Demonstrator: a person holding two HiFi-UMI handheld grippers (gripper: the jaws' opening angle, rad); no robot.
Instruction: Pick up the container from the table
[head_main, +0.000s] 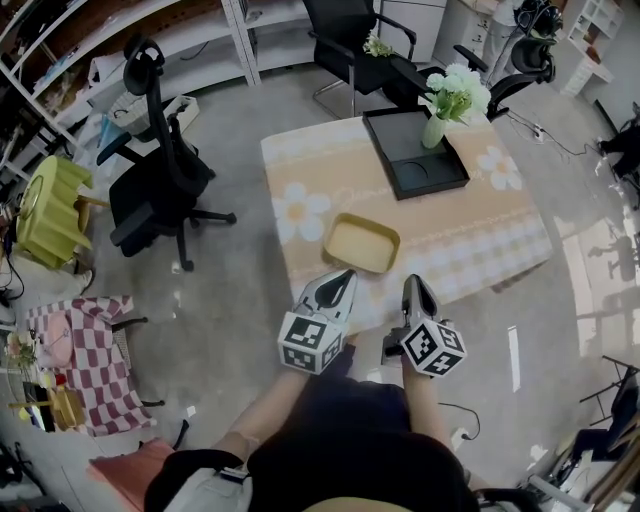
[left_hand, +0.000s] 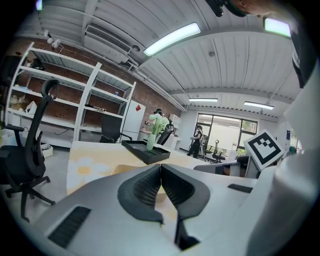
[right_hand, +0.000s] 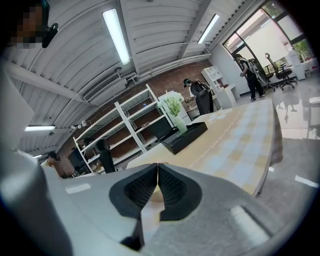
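A shallow yellow container (head_main: 361, 243) lies near the front edge of a table (head_main: 480, 245) covered with a tan flower-print cloth. Both grippers hang side by side just in front of that edge, pointing at the table. My left gripper (head_main: 345, 276) is just short of the container's near rim, shut with nothing between its pads. My right gripper (head_main: 413, 283) sits to the right of the container, also shut and holding nothing. In the left gripper view the container (left_hand: 120, 168) shows just past the closed left gripper (left_hand: 161, 166). In the right gripper view the right gripper (right_hand: 158, 165) is likewise closed.
A black tray (head_main: 400, 172) holding a vase of white flowers (head_main: 452, 95) stands at the table's far side. A black office chair (head_main: 160, 180) is on the floor to the left, another chair (head_main: 350, 45) behind the table. Shelving lines the back wall.
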